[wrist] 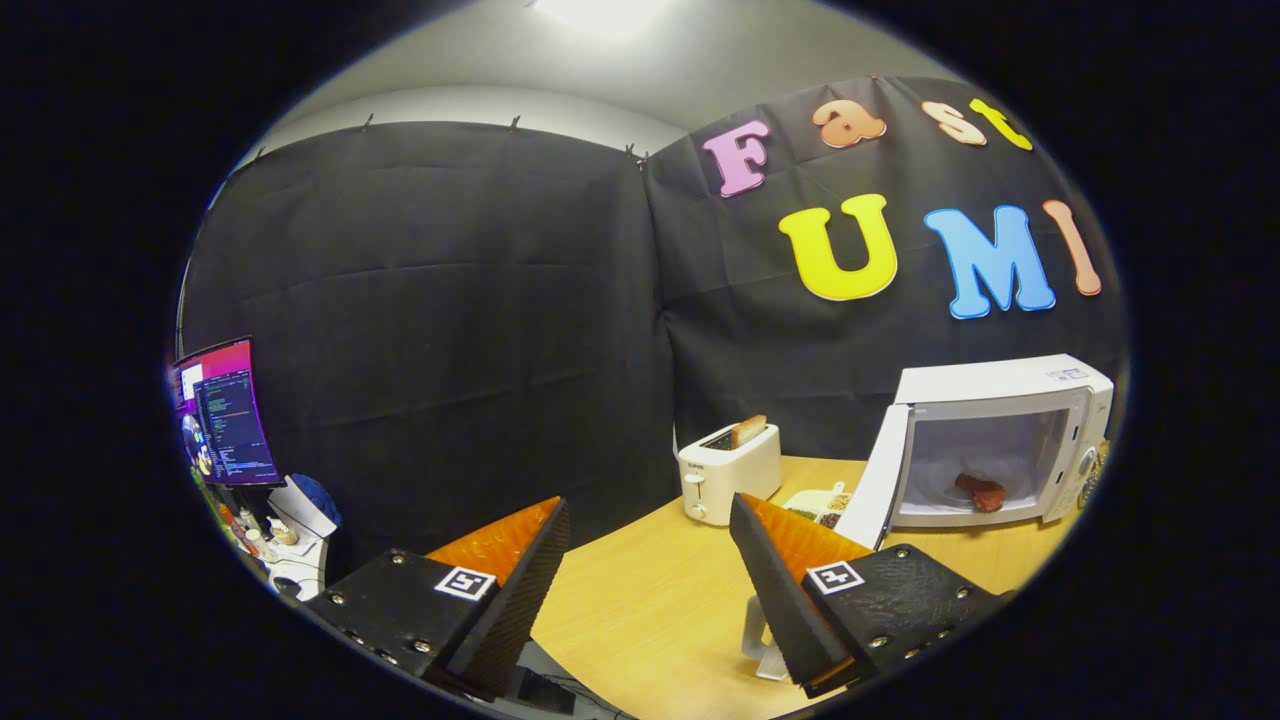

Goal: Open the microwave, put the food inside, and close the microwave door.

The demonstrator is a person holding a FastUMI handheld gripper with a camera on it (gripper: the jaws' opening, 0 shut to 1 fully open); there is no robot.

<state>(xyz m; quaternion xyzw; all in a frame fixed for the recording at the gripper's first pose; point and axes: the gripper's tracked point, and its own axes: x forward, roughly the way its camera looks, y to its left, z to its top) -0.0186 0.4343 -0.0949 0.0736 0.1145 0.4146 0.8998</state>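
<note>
The table is the widest thing here, a pale wooden top running out beneath the tool and on to the black cloth wall. The microwave serves as the landmark: a white box at the table's far right end, its door swung wide open on the left side. Inside the microwave, on the cavity floor, lies the food — a reddish-brown lump, resting toward the front of the chamber.

Left of the microwave, well apart from it, stands a white toaster with a slice of toast poking up from its slot. Between the toaster and the microwave's open door sits a small white dish holding bits that are too small to tell apart.

Far to the left of the microwave, off the table's end, a lit monitor hangs over a cluttered side area.

Nearer than the microwave, the tool hovers above the table with its two fingers spread wide — released, nothing between them, and well short of the open door.
</note>
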